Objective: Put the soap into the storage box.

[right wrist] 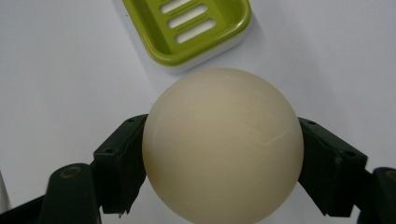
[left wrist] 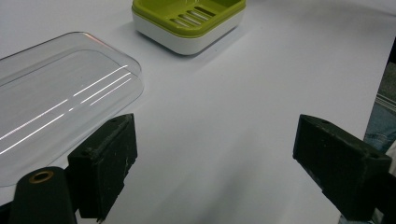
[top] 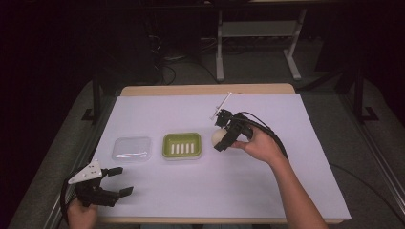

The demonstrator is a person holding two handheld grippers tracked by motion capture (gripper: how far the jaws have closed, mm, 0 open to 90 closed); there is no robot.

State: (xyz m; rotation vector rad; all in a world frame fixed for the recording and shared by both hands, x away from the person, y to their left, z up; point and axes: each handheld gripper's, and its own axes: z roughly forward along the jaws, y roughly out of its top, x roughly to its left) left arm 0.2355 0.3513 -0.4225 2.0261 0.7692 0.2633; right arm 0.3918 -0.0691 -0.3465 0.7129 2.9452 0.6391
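Right gripper view shows the right gripper [right wrist: 223, 154] pinching a cream soap ball [right wrist: 223, 144] across its widest middle, just short of the green soap dish [right wrist: 196, 32]; smooth, round, likely slippery.

We see a smooth cream-coloured ball [right wrist: 222, 144] clamped between the right gripper's [top: 222, 138] jaws, just right of a green slotted soap dish with a white base [top: 182, 146] near the table's middle. A clear plastic lid [top: 132, 149] lies flat toward the table's left edge.
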